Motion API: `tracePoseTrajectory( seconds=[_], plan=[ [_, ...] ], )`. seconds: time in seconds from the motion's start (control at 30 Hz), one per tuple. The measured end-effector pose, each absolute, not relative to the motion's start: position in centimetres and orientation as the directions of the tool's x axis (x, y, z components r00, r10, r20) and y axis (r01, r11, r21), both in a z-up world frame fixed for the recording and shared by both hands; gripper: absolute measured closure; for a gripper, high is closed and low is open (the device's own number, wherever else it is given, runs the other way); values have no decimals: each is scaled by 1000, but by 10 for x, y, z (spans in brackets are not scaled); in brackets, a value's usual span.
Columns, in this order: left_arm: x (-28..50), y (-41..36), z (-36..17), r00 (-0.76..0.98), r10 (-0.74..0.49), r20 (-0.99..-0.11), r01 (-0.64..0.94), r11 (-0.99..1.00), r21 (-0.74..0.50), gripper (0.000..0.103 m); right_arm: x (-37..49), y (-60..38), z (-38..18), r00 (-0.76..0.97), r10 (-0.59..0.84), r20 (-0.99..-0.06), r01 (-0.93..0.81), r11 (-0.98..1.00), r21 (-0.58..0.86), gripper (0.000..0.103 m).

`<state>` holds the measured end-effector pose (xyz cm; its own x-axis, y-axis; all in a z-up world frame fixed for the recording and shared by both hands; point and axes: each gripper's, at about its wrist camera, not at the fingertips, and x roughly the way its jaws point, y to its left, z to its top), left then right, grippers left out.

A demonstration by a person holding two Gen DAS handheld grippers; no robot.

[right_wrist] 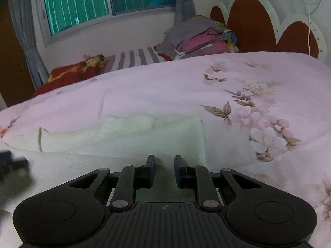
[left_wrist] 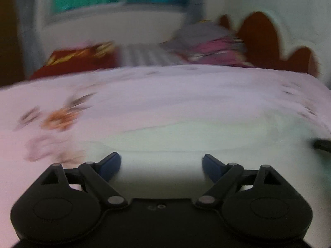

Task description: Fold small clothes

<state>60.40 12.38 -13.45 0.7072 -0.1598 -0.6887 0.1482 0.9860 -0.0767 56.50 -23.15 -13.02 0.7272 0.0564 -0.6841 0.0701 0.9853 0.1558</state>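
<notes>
A small white garment [right_wrist: 128,136] lies flat on the pink floral bedspread [right_wrist: 206,86], partly folded, with a doubled layer across its middle. My right gripper [right_wrist: 164,163] hangs low over its near right part, jaws a narrow gap apart with nothing between them. In the blurred left wrist view the same white garment [left_wrist: 186,138] lies just ahead of my left gripper [left_wrist: 161,165], whose jaws stand wide apart and empty. The left gripper also shows as a dark blur at the left edge of the right wrist view [right_wrist: 12,163].
A pile of folded grey and pink clothes [right_wrist: 198,39] sits at the head of the bed by the brown headboard [right_wrist: 252,22]. A red and yellow cloth [right_wrist: 72,72] and a striped sheet [right_wrist: 136,59] lie at the far side under the window [right_wrist: 107,2].
</notes>
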Motion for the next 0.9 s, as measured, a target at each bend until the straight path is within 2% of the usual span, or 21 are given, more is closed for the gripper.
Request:
tracePoseTrajectory(
  seconds=[0.1, 0.2, 0.27, 0.3, 0.37, 0.47, 0.53, 0.57, 0.7, 0.77, 0.9],
  plan=[
    [603, 155, -129, 711, -212, -670, 106, 975, -196, 20, 559, -237, -127, 722, 38, -691, 74, 988, 133, 85],
    [584, 140, -117, 741, -213, -637, 110, 974, -198, 19, 554, -235, -111, 748, -21, -663, 128, 985, 113, 84],
    [575, 121, -116, 745, -242, -622, 137, 968, -212, 19, 554, -221, -102, 773, 25, -633, 98, 983, 158, 82],
    [571, 107, -118, 743, -239, -626, 145, 969, -198, 19, 556, -208, -98, 775, 71, -628, 57, 982, 181, 66],
    [566, 89, -122, 737, -216, -640, 145, 976, -163, 19, 559, -179, -95, 773, 151, -616, -37, 980, 194, 45],
    [558, 75, -130, 735, -201, -648, 145, 980, -140, 18, 562, -141, -96, 735, 278, -619, -185, 960, 212, 46],
    [552, 74, -134, 740, -172, -650, 154, 984, -86, 18, 564, -127, -105, 689, 317, -652, -243, 948, 205, 60],
    [549, 80, -134, 743, -159, -650, 148, 986, -72, 18, 565, -124, -111, 662, 317, -679, -256, 947, 194, 60],
    [525, 111, -137, 760, -108, -641, 122, 992, -23, 17, 559, -157, -115, 697, 186, -692, -135, 982, 129, 61],
    [514, 119, -132, 762, -100, -640, 94, 995, -43, 18, 555, -179, -116, 707, 112, -698, -54, 993, 105, 61],
    [490, 112, -118, 788, -105, -606, 82, 994, -65, 18, 538, -190, -103, 733, 128, -668, -48, 989, 137, 60]
  ],
)
